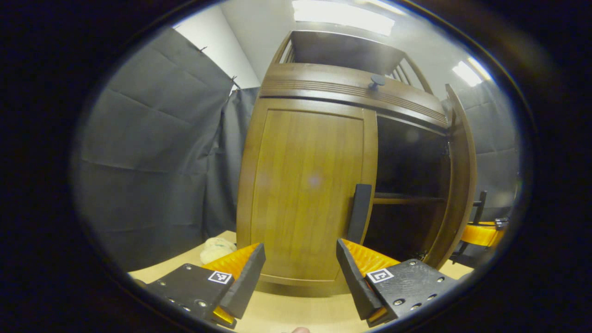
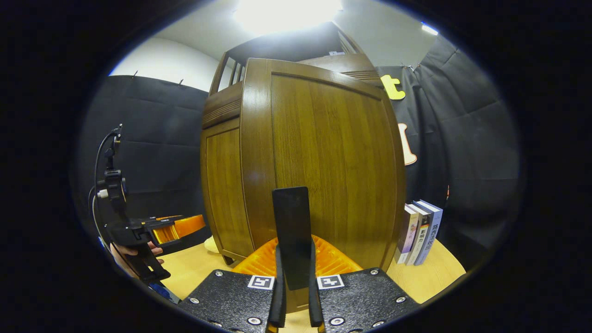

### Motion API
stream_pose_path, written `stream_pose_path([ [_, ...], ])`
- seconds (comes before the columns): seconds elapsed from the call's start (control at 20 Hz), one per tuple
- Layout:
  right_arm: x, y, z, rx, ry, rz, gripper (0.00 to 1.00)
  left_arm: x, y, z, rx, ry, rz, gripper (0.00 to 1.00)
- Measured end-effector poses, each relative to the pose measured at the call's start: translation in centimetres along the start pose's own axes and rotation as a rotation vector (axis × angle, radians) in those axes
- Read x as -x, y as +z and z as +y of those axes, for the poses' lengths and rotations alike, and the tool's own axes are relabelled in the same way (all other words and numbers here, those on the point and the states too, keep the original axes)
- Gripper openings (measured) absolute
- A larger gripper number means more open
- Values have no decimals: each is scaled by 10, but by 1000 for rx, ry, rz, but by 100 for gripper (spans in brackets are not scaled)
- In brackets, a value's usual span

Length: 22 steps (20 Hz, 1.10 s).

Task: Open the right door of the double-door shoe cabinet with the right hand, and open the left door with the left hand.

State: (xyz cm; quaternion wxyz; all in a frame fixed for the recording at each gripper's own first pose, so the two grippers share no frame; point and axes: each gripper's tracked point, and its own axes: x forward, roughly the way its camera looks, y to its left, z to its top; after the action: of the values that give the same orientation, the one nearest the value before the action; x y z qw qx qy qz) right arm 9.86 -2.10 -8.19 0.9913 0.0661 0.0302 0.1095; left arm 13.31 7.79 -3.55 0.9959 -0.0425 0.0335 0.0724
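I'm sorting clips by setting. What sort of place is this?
Likely a staged recording booth, not a home: black cloth walls, a small shoe cabinet standing on a tabletop, ceiling strip lights.

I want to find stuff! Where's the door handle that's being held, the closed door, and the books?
door handle (image 2: 290, 231), right gripper view, middle of the flat bar.
closed door (image 1: 305, 185), left gripper view, centre panel.
books (image 2: 418, 233), right gripper view, spines.

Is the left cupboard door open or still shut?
Shut. The left door lies flat against the cabinet front, while the right door is swung out, showing the dark inside.
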Motion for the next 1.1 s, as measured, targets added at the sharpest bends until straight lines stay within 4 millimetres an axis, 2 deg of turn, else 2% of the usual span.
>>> stream_pose_path([
  [0.15, 23, 0, -17, 10, -26, -23, 19, 1, 1, -1, -19, 11, -40, 89],
  [0.25, 36, 2, -29, 2, -39, -38, 20, 0, 1, -1, -17, 3, -50, 93],
  [0.3, 42, 3, -35, -5, -44, -43, 19, -1, 0, -2, -19, 0, -50, 89],
  [0.4, 56, 6, -50, -17, -53, -51, 19, -2, 1, -1, -29, -4, -47, 89],
  [0.45, 63, 6, -57, -20, -61, -55, 19, -1, 3, 0, -32, 1, -51, 95],
  [0.65, 85, 11, -95, -38, -123, -73, 17, -3, 3, -6, -20, 0, -57, 95],
  [0.8, 92, 10, -125, -70, -159, -88, 14, -5, 5, -12, -11, -18, -52, 95],
  [0.95, 99, 10, -154, -89, -188, -105, 9, -7, 7, -8, -36, -17, -48, 95],
  [1.1, 101, 9, -162, -94, -160, -103, 5, -5, 4, -11, -56, -6, -48, 95],
])
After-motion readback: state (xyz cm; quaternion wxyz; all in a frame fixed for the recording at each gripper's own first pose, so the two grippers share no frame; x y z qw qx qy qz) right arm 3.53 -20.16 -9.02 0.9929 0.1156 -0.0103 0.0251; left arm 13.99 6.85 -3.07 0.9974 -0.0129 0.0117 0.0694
